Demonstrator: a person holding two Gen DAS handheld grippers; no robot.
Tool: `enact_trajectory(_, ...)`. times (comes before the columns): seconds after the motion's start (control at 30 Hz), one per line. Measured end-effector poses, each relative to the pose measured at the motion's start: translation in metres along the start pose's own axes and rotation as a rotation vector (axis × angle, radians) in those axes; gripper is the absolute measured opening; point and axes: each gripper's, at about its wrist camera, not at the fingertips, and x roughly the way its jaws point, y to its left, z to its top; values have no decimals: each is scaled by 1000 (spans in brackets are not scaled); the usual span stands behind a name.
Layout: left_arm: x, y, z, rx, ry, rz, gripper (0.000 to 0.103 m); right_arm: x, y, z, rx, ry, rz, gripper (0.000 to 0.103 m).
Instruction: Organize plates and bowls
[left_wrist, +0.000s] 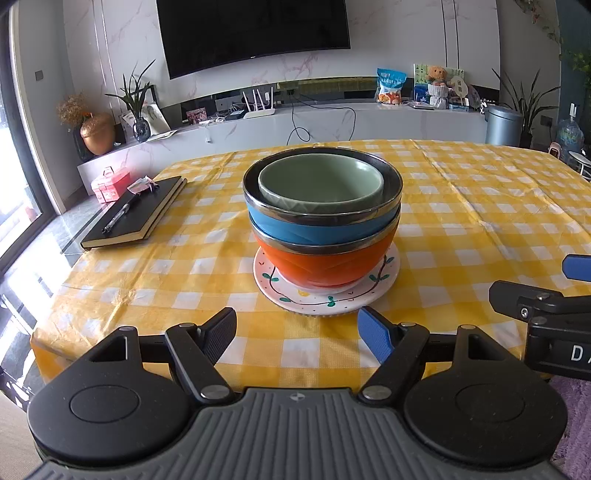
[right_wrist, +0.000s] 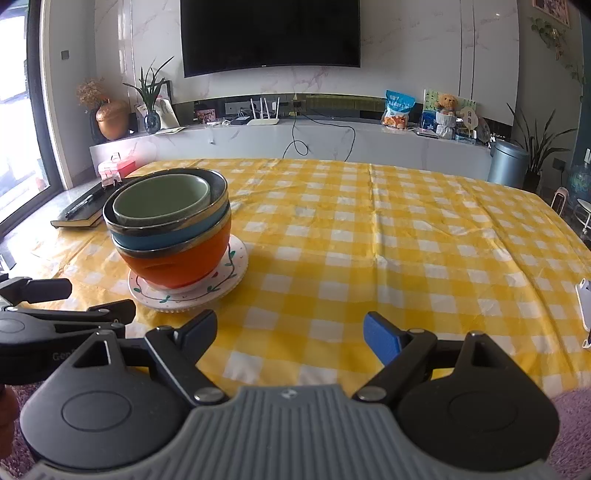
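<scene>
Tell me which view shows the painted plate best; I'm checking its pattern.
The left wrist view: the plate lies centred, its front rim clear. The right wrist view shows the plate off to the left, mostly hidden under the orange bowl.

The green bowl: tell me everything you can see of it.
The green bowl is pale sage, glossy like glazed ceramic, with a thick rounded rim, and empty. It sits upright, nested in the blue bowl, off-centre toward that bowl's left rim. It tops the stack above the orange bowl and plate. Neither gripper touches it.

Plate (left_wrist: 295, 295) centre under orange bowl (left_wrist: 325, 264)
</scene>
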Motion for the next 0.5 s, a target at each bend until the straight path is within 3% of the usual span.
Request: enact_trajectory(0.5,-2,0,-1,-3,5,-2,88,-2,1,0,-6,-7,0,85)
